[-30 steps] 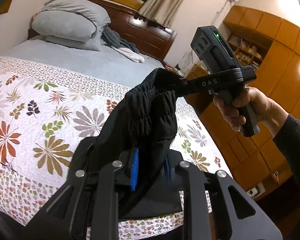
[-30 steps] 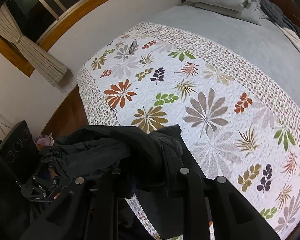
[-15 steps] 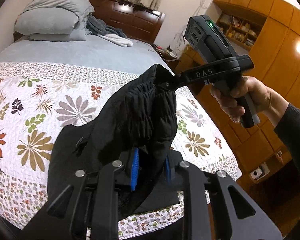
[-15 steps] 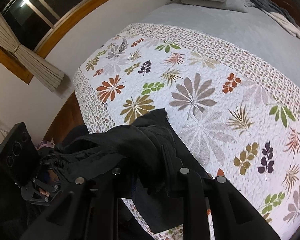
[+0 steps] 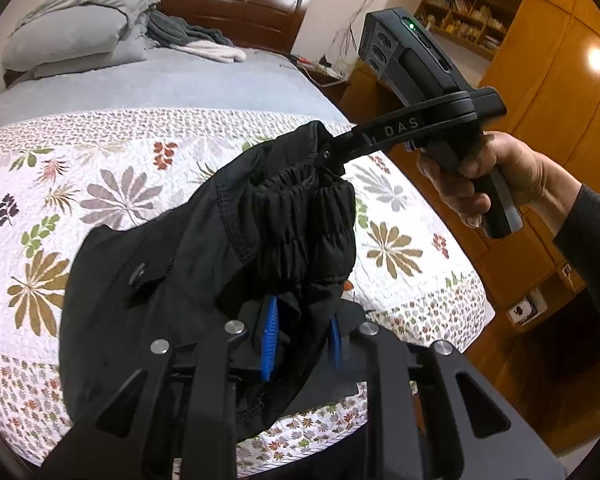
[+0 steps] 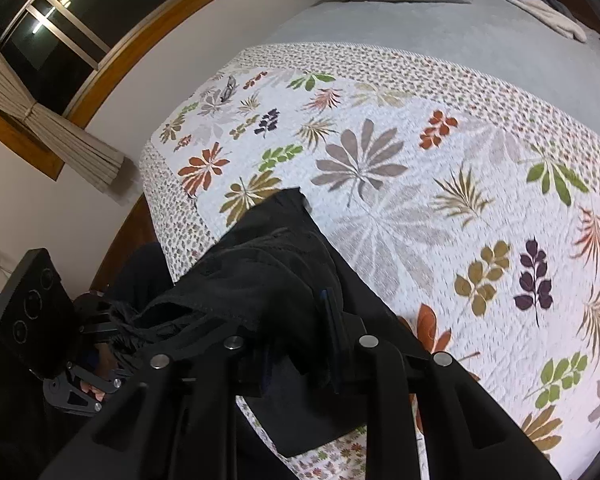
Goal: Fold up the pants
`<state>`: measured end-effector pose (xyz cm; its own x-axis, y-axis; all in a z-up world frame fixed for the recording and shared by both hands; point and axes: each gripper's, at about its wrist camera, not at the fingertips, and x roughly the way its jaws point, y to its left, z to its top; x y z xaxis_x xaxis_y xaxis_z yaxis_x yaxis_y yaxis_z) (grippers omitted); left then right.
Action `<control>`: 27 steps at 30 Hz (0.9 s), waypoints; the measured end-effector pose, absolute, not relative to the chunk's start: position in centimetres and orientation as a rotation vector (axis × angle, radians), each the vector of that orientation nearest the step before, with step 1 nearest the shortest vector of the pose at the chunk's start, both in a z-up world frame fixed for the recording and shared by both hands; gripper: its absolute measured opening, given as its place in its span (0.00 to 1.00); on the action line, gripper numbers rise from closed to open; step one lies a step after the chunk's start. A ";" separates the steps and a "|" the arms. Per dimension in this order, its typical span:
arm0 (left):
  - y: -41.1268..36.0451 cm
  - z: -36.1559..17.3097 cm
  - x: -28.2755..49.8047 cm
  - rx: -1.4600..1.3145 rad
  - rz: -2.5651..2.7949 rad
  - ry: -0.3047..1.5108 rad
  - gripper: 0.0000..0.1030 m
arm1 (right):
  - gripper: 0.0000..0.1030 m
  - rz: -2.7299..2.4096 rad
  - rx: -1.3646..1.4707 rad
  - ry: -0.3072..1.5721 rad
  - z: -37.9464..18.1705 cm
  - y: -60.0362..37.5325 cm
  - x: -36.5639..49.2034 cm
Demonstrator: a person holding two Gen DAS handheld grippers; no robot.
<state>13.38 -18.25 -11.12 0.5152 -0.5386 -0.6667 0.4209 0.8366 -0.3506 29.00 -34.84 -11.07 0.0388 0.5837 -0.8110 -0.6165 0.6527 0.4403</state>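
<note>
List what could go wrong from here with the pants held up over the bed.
1. Both the left gripper and the right gripper pinch only the bunched waistband of the black pants, so the cloth may slip free when pulled taut.
2. The legs already lie crumpled on the floral quilt; lowering now may trap creases.
3. The pants hang near the bed's foot edge, so part may slide off.

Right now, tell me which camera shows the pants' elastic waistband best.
The left wrist view: the gathered waistband of the pants faces it, stretched between both grippers. The right wrist view shows only bunched black fabric, with the ribbing indistinct.
</note>
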 end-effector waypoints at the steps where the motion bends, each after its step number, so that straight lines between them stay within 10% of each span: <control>1: -18.6 -11.5 13.5 -0.146 -0.583 0.863 0.19 | 0.21 0.918 -0.027 1.230 -11.6 -35.3 28.9; 27: -24.6 -19.6 13.5 0.027 -0.613 0.977 0.20 | 0.26 0.897 0.066 1.271 -20.4 -41.7 27.4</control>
<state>13.50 -24.56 -19.60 0.4052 -0.4739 -0.7818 0.4974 0.8318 -0.2465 27.43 -41.68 -20.44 0.0158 0.6103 -0.7920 -0.5419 0.6709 0.5062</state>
